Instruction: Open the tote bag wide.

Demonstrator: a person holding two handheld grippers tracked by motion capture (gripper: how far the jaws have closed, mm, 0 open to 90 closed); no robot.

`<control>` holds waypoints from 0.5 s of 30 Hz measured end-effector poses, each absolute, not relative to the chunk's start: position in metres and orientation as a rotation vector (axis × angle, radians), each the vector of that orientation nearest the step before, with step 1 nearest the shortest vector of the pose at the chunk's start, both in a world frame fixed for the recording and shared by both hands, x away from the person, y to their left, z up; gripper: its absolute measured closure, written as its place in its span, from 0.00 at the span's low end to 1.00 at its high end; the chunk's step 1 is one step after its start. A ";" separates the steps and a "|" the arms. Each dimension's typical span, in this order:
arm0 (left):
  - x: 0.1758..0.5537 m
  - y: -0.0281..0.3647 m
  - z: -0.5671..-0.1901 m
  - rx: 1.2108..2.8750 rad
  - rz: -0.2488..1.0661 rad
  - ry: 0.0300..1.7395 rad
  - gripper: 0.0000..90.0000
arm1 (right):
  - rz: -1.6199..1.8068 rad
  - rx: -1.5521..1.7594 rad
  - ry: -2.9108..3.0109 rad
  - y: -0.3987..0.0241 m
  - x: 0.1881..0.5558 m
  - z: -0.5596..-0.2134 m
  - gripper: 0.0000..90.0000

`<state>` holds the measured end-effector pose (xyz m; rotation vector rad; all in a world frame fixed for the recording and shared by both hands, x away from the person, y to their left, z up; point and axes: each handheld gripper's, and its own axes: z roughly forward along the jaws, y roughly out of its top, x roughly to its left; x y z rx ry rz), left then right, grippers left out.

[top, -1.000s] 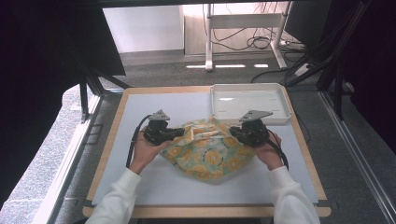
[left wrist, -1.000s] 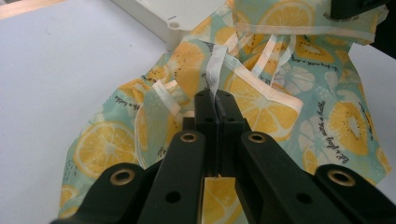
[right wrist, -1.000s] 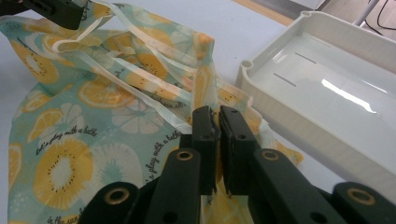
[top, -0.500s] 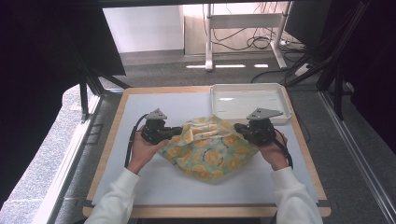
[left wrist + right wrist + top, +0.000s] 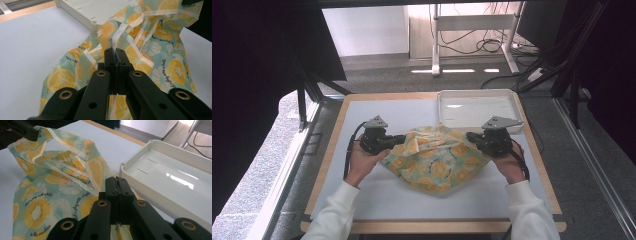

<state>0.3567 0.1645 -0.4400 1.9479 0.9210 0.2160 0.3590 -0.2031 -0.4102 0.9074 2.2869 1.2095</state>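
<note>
While both grippers (image 5: 398,140) (image 5: 471,137) pinch the fruit-print cloth (image 5: 434,160) on the white mat (image 5: 362,200) by the tray (image 5: 477,106), pull apart slowly and evenly so neither edge slips.

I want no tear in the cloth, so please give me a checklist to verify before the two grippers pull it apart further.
1. Left gripper shut on the cloth: ok, a pale edge strip sits between its jaws.
2. Right gripper shut on the cloth: ok, fabric is pinched there.
3. Cloth clear of the white tray: not ok, its far edge lies against the tray.
4. Cloth flat: not ok, it is bunched and folded.
5. Cloth snagged underneath: cannot tell.
</note>
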 end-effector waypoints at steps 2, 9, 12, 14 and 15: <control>0.356 0.166 -0.439 1.943 0.210 0.928 1.00 | 1.210 0.914 2.276 -0.205 0.359 -0.410 0.98; 0.354 0.169 -0.437 1.935 0.213 0.928 1.00 | 1.214 0.920 2.267 -0.210 0.356 -0.409 0.98; 0.354 0.172 -0.437 1.932 0.220 0.927 1.00 | 1.224 0.923 2.256 -0.213 0.355 -0.407 0.98; 0.353 0.173 -0.438 1.931 0.217 0.931 1.00 | 1.232 0.923 2.255 -0.214 0.354 -0.407 0.98; 0.353 0.173 -0.438 1.931 0.217 0.931 1.00 | 1.232 0.923 2.255 -0.214 0.354 -0.407 0.98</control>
